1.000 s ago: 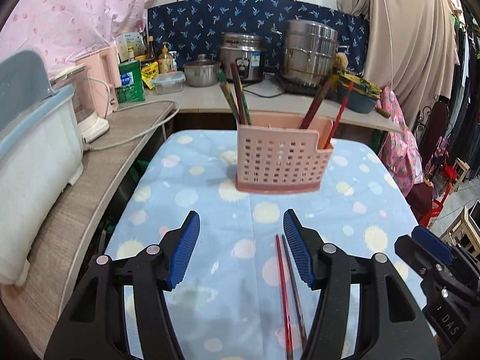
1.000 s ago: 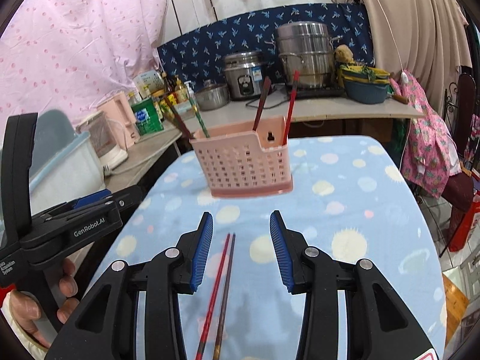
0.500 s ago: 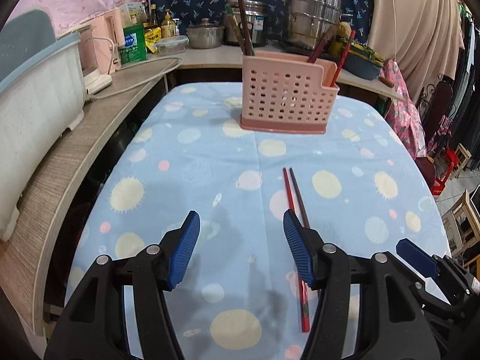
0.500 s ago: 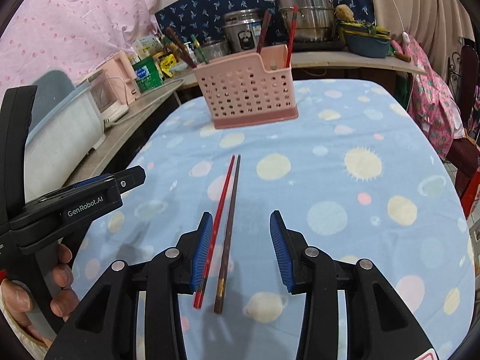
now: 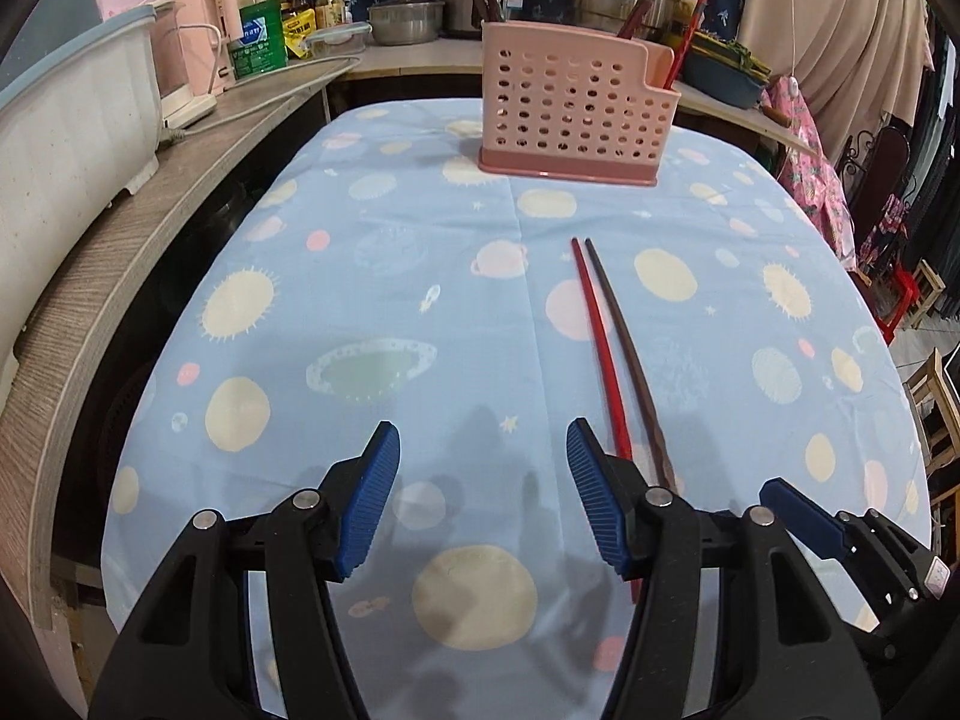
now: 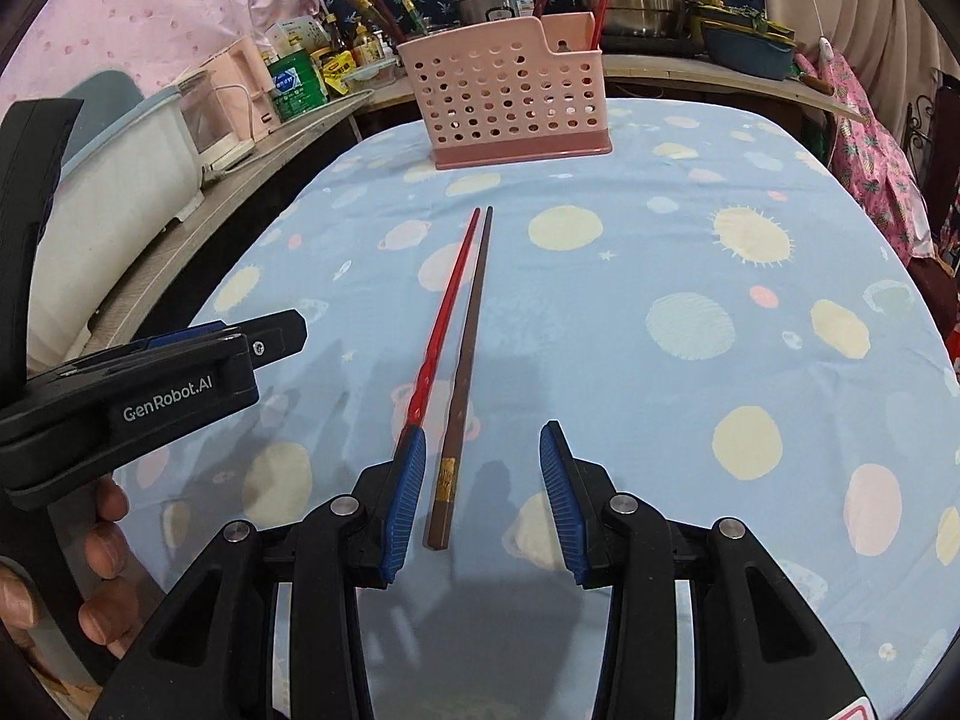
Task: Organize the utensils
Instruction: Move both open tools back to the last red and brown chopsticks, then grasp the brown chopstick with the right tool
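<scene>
A red chopstick (image 6: 444,306) and a brown chopstick (image 6: 468,354) lie side by side on the blue planet-print tablecloth (image 6: 690,276). My right gripper (image 6: 483,498) is open low over their near ends; the brown stick's end lies between its pads, untouched, and the red stick runs under the left pad. My left gripper (image 5: 483,498) is open and empty, with the red chopstick (image 5: 600,348) and brown chopstick (image 5: 627,360) just right of its right finger. A pink perforated utensil holder (image 5: 570,114) stands at the far end, with several chopsticks upright inside.
A wooden counter (image 5: 126,228) runs along the left with a white tub (image 5: 66,138). Pots, bottles and a rice cooker crowd the back counter. A hand (image 6: 102,594) holds the left gripper body (image 6: 138,396) at the left of the right wrist view.
Both grippers have dropped toward the cloth and tilted down. The chopsticks now lie closer, with the brown one's end between the right gripper's pads. Neither jaw width changed.
</scene>
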### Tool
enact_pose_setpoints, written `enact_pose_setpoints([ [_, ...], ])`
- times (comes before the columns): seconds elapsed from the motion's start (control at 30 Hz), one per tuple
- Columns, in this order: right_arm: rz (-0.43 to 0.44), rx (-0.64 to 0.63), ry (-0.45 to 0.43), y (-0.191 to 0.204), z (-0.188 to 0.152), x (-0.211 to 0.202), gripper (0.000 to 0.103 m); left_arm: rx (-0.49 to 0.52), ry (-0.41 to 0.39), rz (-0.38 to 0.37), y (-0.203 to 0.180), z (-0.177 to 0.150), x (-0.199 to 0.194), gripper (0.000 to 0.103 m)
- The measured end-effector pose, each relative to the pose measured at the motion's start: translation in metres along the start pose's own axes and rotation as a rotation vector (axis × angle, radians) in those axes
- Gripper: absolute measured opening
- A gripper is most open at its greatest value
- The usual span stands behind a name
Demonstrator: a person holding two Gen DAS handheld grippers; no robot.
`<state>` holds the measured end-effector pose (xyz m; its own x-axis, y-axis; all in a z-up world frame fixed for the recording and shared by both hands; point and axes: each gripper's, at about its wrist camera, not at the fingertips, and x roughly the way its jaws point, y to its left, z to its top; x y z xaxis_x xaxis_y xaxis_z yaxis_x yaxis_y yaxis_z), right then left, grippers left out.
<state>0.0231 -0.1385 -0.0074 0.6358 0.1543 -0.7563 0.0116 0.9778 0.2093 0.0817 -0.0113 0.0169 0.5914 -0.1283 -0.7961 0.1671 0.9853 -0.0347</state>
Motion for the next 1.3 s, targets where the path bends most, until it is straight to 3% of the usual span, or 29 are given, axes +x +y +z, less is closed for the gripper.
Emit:
enact_pose_setpoints([
  [0.27,-0.002,-0.029,0.041,0.009,-0.010,0.017,0.034,-0.005,0.038,0.008,0.007,-0.010,0.009,0.055],
  [0.53,-0.043,-0.088,0.046,0.014,-0.013,0.022,0.008,-0.002,0.055,0.003,0.006,-0.014,0.012,0.055],
  [0.63,-0.046,-0.084,0.044,0.010,-0.014,0.021,0.008,0.007,0.054,-0.003,0.002,-0.014,0.011,0.057],
  [0.87,-0.068,-0.035,0.040,-0.013,-0.017,0.011,0.007,0.032,0.057,-0.034,-0.013,-0.020,0.009,0.076],
  [1.3,-0.077,0.030,0.035,-0.035,-0.024,0.001,0.007,0.085,0.099,-0.050,-0.044,-0.035,0.023,0.077],
])
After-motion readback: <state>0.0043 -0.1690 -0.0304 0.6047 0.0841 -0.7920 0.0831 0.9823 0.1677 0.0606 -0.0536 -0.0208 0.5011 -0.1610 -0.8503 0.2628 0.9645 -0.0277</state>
